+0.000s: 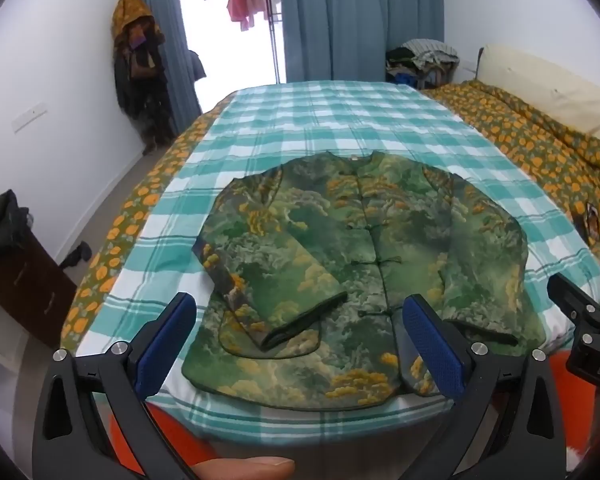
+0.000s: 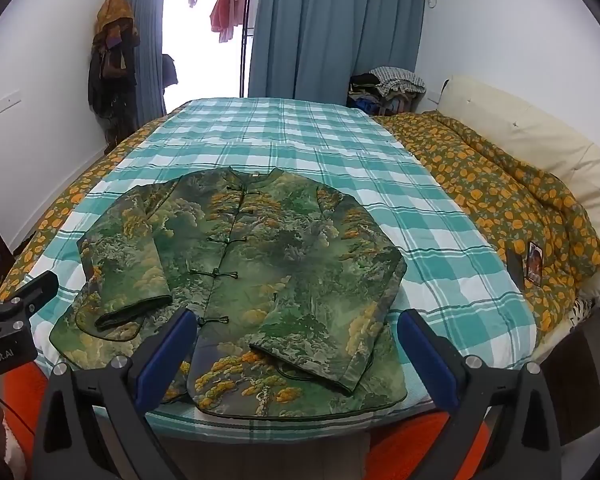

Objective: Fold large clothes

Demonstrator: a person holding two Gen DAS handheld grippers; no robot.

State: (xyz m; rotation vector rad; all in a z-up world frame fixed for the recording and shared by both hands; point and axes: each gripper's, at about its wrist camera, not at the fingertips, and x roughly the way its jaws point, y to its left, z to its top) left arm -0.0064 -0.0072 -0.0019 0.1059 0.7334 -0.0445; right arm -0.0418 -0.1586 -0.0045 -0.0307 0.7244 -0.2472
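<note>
A green jacket with a yellow tree print and knot buttons (image 1: 360, 264) lies flat, front up, on the teal checked bed sheet (image 1: 332, 120); it also shows in the right wrist view (image 2: 260, 276). Both sleeves are folded in over its front. My left gripper (image 1: 300, 344) is open and empty, held above the jacket's hem near the bed's front edge. My right gripper (image 2: 296, 356) is open and empty, above the hem's right half. The right gripper's body shows at the right edge of the left wrist view (image 1: 588, 320).
An orange-flowered quilt (image 2: 500, 200) and a cream pillow (image 2: 520, 128) lie along the bed's right side. A coat rack with clothes (image 1: 140, 72) stands in the left corner. A dark dresser (image 1: 24, 280) stands on the left. Blue curtains (image 2: 320, 28) frame a balcony door.
</note>
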